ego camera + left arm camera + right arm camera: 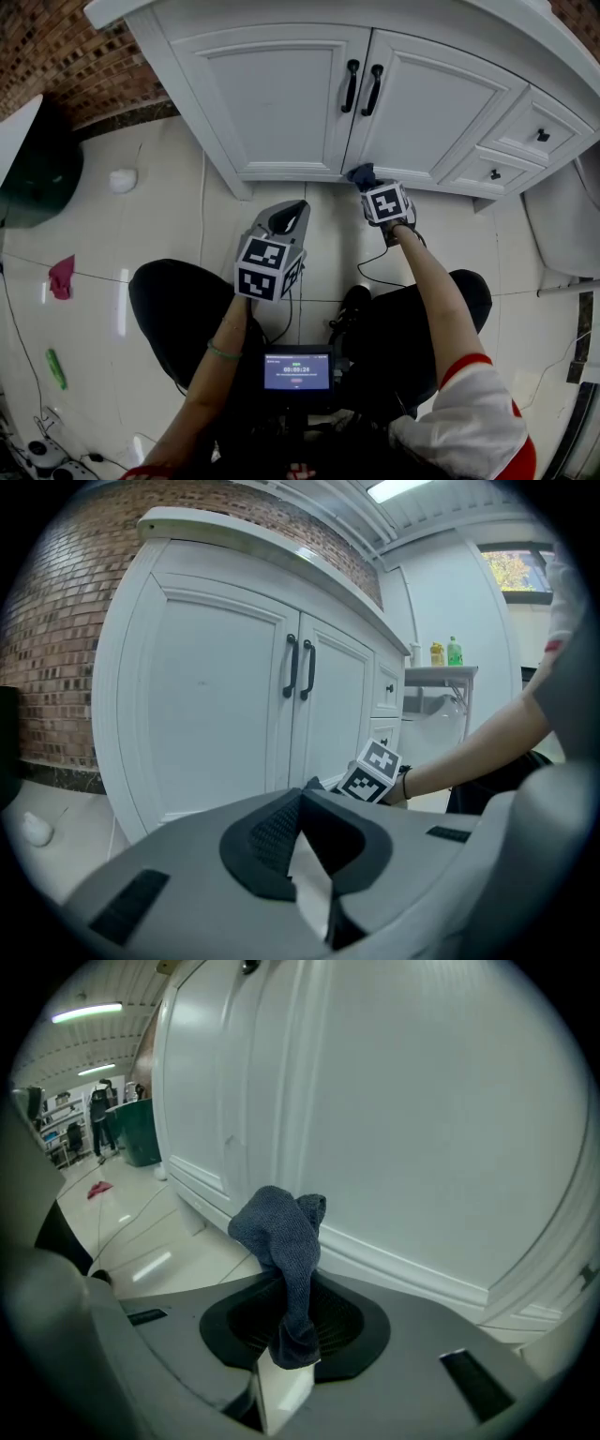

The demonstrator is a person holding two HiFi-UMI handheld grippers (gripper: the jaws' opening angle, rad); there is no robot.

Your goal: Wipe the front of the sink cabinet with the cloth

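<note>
Crumpled blue-grey cloth [279,1232], upright in right tool [289,1324]

We're in what looks like a home washroom corner mocked up inside a big work hall. A white cabinet [281,103] backs onto a brick wall [56,56], with glossy floor tiles [150,262] underfoot. Beyond it the room opens wide: long ceiling lights [86,1012], shelves [58,1115], a big green bin [141,1133], a person [98,1110] far off. Cables [37,427] trail across the floor.
</note>
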